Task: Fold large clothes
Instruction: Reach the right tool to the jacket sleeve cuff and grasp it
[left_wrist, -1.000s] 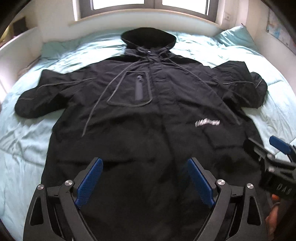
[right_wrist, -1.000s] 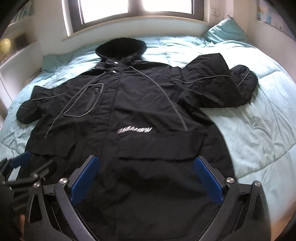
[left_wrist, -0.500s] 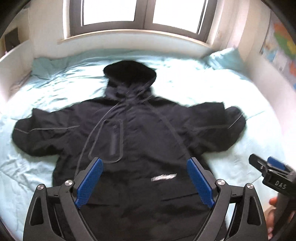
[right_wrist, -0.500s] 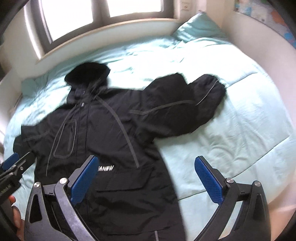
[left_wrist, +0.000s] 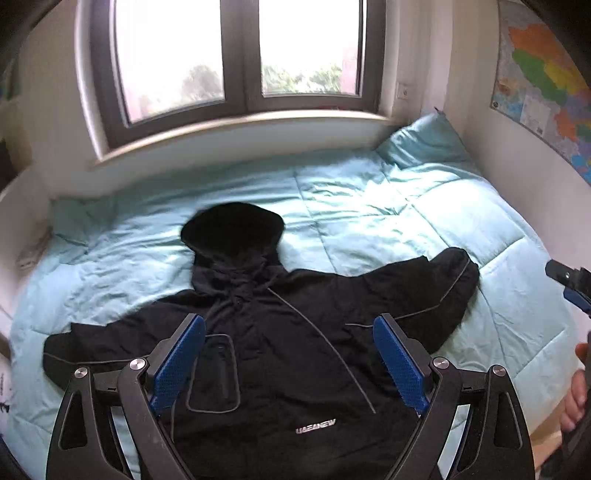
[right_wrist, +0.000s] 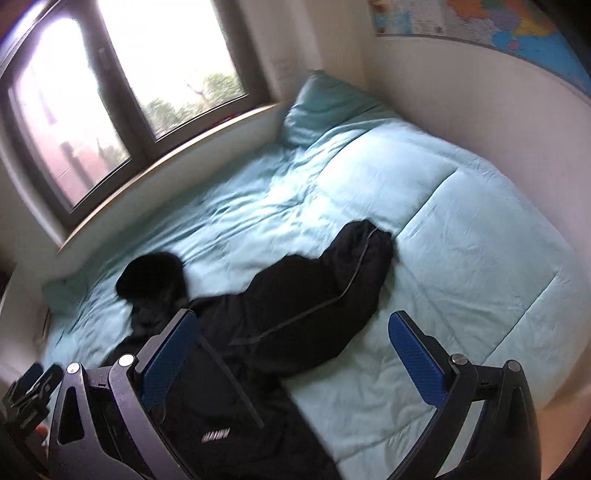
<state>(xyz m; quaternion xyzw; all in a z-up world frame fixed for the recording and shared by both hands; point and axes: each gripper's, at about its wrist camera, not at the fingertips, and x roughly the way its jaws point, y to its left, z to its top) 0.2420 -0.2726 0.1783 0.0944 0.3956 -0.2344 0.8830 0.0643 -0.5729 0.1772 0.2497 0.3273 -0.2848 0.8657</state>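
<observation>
My left gripper (left_wrist: 290, 363) has its jaws spread wide and released, nothing between the blue pads (left_wrist: 179, 363), hanging above the chest of the black hooded jacket (left_wrist: 280, 354). My right gripper (right_wrist: 291, 360) is likewise released, jaws wide apart and empty, held over the jacket's edge with its sleeve (right_wrist: 321, 295) showing between the pads.

From the left wrist view, the jacket lies flat and face up on the bed (left_wrist: 424, 221), filling the lower middle of the picture. Its hood (left_wrist: 232, 229) points to 12 o'clock toward the window (left_wrist: 240, 59). One sleeve reaches out to 9 o'clock, the other to 2 o'clock, bent back on itself at the cuff. A chest pocket (left_wrist: 212, 373) outlined in grey piping sits just beside my left pad, and a small white logo (left_wrist: 316, 426) sits at 6 o'clock on the front. A thin grey seam runs diagonally down from the collar.

The quilt under it is pale turquoise and wrinkled. A matching pillow (left_wrist: 421, 140) leans in the corner at 1 o'clock, and a coloured map (left_wrist: 546, 85) hangs on the wall at 2 o'clock.

At 3 o'clock in the left wrist view I see the tip of my right gripper at the frame edge; in the right wrist view the left gripper shows at 8 o'clock, blurred.
</observation>
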